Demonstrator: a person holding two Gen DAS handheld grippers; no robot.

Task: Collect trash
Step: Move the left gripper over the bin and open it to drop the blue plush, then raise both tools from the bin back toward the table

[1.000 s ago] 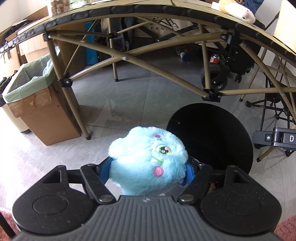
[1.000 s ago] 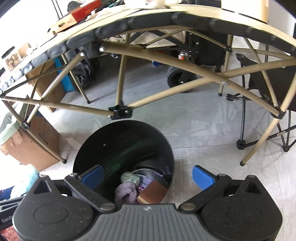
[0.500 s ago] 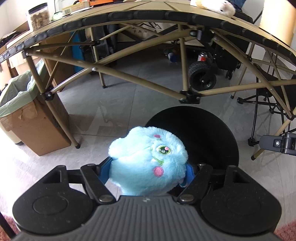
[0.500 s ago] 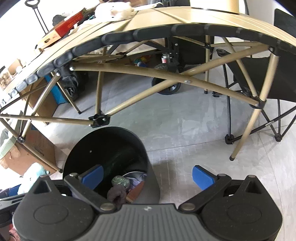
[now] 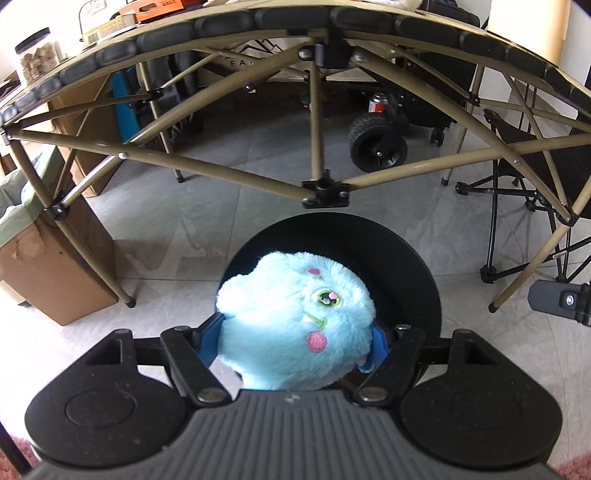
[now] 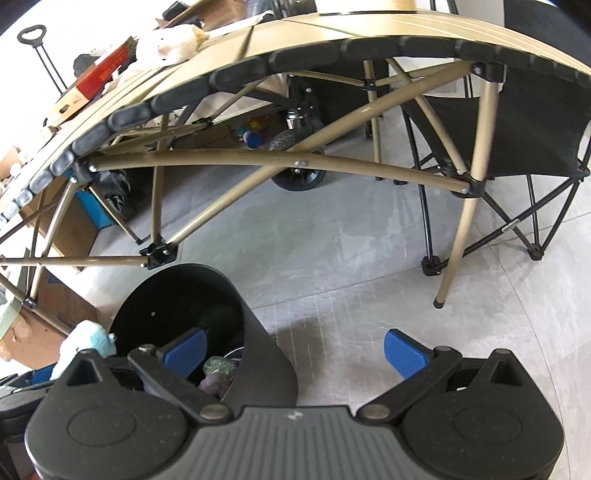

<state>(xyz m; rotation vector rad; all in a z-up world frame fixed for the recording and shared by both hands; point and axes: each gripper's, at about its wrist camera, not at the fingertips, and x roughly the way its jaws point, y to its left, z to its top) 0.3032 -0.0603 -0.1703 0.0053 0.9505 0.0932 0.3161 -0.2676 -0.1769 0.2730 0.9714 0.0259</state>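
Here the left gripper (image 5: 293, 341) clamps its blue pads on a fluffy light-blue plush toy (image 5: 291, 325), which hangs above the near rim of the round black trash bin (image 5: 417, 266). The right gripper (image 6: 295, 349) stands wide open with nothing between its pads, its left pad over the bin's mouth and its right over bare grey tile floor (image 6: 332, 240). The bin sits just before the tan folding table's crossed legs (image 5: 325, 192); open floor lies to its right.

Plush toy (image 5: 291, 325): light blue with pink cheek spots. Bin (image 5: 413, 266): black. Fingers (image 6: 404, 352): blue pads; desk (image 6: 369, 33): tan.
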